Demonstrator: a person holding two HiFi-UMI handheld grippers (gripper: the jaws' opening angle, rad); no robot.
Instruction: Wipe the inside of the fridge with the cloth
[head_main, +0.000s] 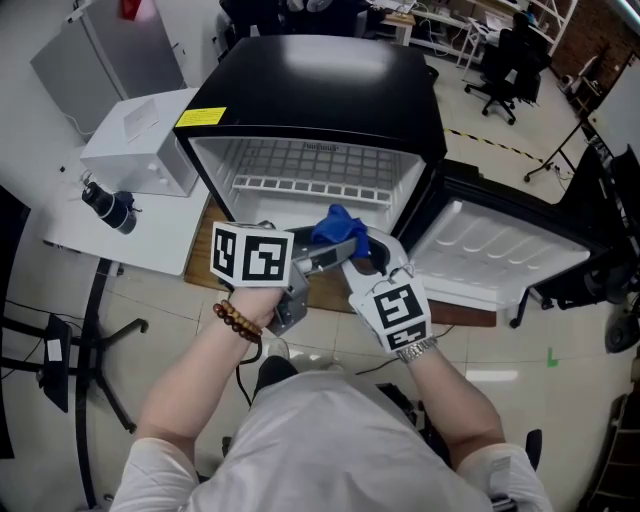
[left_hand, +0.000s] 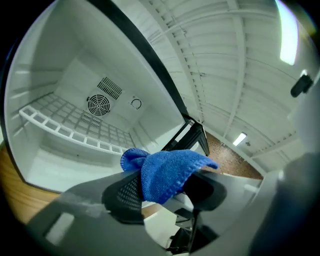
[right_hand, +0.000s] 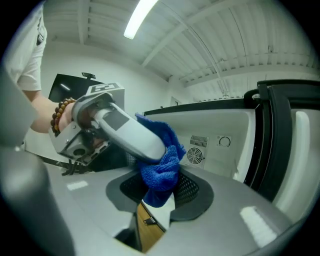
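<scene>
A black mini fridge (head_main: 310, 80) stands open, its white inside crossed by a wire shelf (head_main: 310, 185), and its door (head_main: 510, 255) is swung out to the right. Both grippers meet in front of the opening on a bunched blue cloth (head_main: 335, 225). My right gripper (head_main: 362, 250) is shut on the cloth (right_hand: 162, 170), which is pinched between its pads. My left gripper (head_main: 345, 248) comes in from the left; one of its fingers (right_hand: 130, 132) lies against the cloth. In the left gripper view the cloth (left_hand: 167, 175) drapes between the open jaws of that gripper (left_hand: 165, 195), and a gap shows below it.
A white box (head_main: 140, 140) and a small black device (head_main: 108, 205) sit on a white table left of the fridge. The fridge stands on a wooden board (head_main: 200, 262). Office chairs (head_main: 505, 65) and a stand are at the far right. A fan grille (left_hand: 98, 105) is on the fridge's back wall.
</scene>
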